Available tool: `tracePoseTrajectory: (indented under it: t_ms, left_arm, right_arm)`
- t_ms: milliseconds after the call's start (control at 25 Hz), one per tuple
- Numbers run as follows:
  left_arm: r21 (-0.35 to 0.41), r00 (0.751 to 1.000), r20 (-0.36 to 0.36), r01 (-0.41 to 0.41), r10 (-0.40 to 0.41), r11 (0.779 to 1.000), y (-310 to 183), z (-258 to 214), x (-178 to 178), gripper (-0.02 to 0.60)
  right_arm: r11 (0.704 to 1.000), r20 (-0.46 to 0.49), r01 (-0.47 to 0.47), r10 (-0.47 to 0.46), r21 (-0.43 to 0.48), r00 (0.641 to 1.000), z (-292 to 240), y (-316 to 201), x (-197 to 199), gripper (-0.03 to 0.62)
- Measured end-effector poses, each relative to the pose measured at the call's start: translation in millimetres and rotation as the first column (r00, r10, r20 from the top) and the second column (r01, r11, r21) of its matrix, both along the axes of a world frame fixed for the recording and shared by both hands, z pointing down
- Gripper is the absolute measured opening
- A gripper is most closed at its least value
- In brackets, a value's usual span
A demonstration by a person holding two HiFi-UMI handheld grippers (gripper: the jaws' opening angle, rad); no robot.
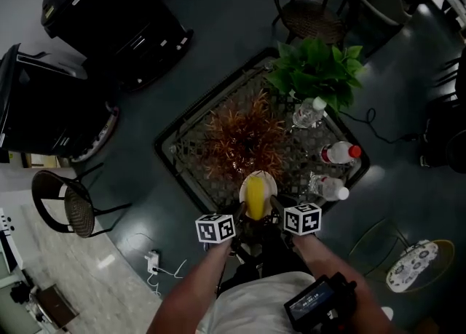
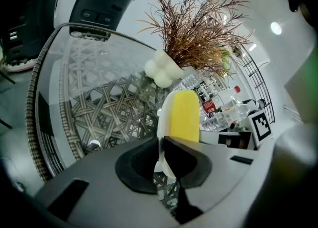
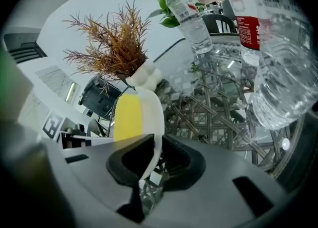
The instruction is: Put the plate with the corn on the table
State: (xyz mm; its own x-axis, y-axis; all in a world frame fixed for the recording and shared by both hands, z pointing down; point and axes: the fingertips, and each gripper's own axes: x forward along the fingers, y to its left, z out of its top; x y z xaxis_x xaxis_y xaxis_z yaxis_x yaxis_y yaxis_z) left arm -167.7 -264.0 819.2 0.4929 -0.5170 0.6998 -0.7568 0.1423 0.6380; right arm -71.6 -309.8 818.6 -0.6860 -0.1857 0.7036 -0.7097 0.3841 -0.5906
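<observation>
I am clamping the left gripper (image 2: 161, 153) and right gripper (image 3: 150, 158) on opposite rims of the plate (image 1: 260, 180) bearing the corn (image 1: 255, 198), at the table's (image 1: 191, 152) near edge. A dried plant (image 1: 244, 136) is standing just ahead and bottles (image 1: 329, 188) are crowding the right.

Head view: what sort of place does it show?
Probably a lounge or café seating area: a glass-topped wicker table carrying a leafy plant and water bottles, wicker chairs around it, and a dark polished floor.
</observation>
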Motion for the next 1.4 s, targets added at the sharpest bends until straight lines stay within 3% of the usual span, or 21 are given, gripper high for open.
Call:
tracePoseTrajectory:
  t_ms: [600, 1000, 1200, 1400]
  left_arm:
    - [-0.045, 0.994, 0.102, 0.039, -0.035, 0.998, -9, 7, -8, 0.037]
    - [-0.068, 0.988, 0.145, 0.059, -0.049, 0.996, -13, 9, -7, 0.046]
    - [-0.048, 0.984, 0.162, 0.086, -0.077, 0.995, 4, -4, -4, 0.081]
    - [0.002, 0.971, 0.200, 0.132, -0.130, 0.991, -4, -3, -28, 0.091]
  right_arm:
    - [0.988, -0.095, 0.128, -0.120, 0.090, 0.988, 7, -17, -19, 0.046]
    - [0.954, -0.154, 0.256, -0.232, 0.156, 0.960, 9, -23, -20, 0.072]
    - [0.966, -0.150, 0.217, -0.196, 0.140, 0.969, -4, -11, -7, 0.072]
    - [0.973, -0.115, 0.167, -0.150, 0.160, 0.982, -4, -28, -11, 0.072]
